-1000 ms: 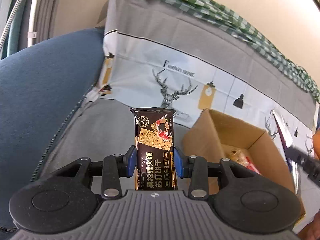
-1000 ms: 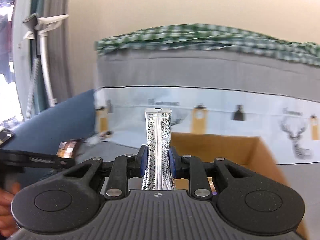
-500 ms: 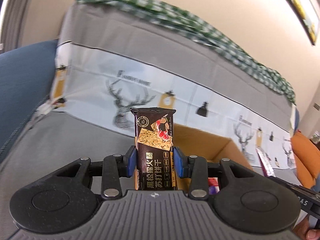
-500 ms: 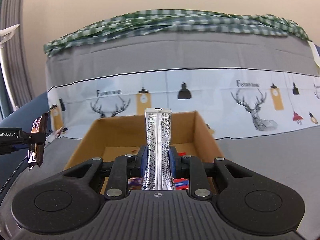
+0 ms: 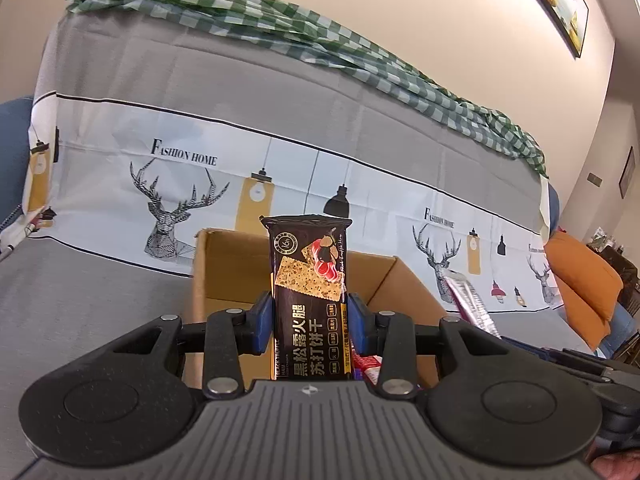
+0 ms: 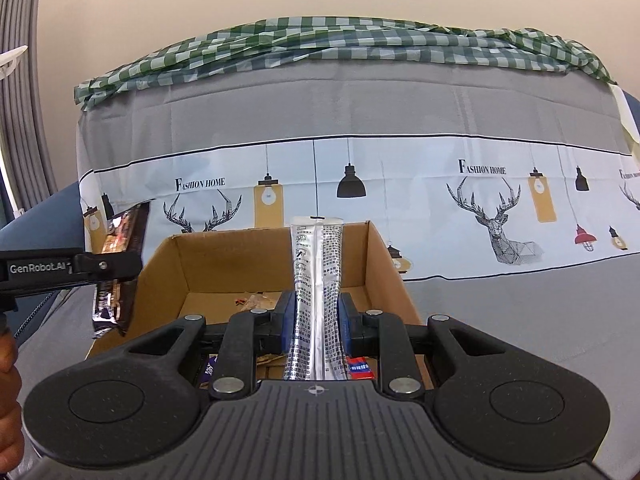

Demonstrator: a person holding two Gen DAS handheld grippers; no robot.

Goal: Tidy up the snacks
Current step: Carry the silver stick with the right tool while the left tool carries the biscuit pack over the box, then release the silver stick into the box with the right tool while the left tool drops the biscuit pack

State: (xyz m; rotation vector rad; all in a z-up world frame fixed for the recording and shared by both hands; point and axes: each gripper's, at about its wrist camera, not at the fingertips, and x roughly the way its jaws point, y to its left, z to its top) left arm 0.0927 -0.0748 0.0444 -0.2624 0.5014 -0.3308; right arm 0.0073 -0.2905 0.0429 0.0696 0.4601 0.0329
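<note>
My left gripper (image 5: 310, 322) clamps the dark flat cracker packet (image 5: 308, 304) and my right gripper (image 6: 316, 322) the thin silver foil sachet (image 6: 316, 300), both near the open brown cardboard box (image 6: 256, 264); releasing early would drop either outside its rim.

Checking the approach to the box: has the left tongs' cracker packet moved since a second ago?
Yes. The cracker packet moved right, from the blue cushion side to the cardboard box.
</note>
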